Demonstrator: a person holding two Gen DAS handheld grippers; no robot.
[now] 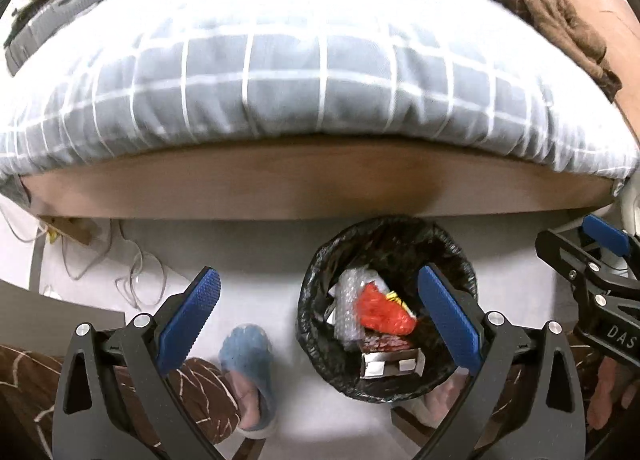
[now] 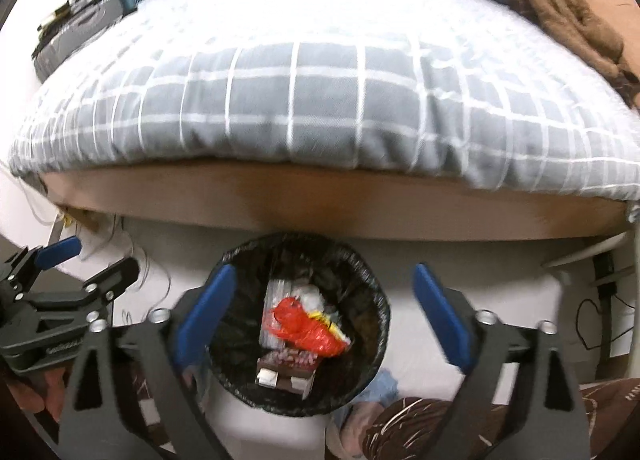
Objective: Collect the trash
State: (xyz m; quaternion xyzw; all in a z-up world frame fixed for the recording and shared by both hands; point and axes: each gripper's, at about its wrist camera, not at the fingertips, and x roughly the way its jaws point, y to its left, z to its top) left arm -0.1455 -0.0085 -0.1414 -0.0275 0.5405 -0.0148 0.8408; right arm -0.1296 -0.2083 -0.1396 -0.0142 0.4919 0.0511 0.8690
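Both grippers, left gripper (image 1: 320, 308) and right gripper (image 2: 324, 300), hang wide apart and empty over the bin (image 2: 236, 260), trash already dropped inside

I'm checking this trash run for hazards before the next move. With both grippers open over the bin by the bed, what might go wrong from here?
1. The trash bin is already piled with a red wrapper and bubble wrap; more trash may spill out.
2. The slippered foot stands close beside the bin and could knock it.
3. Loose cables lie on the floor near the left gripper; reaching low there risks snagging. The right gripper hangs open and empty.
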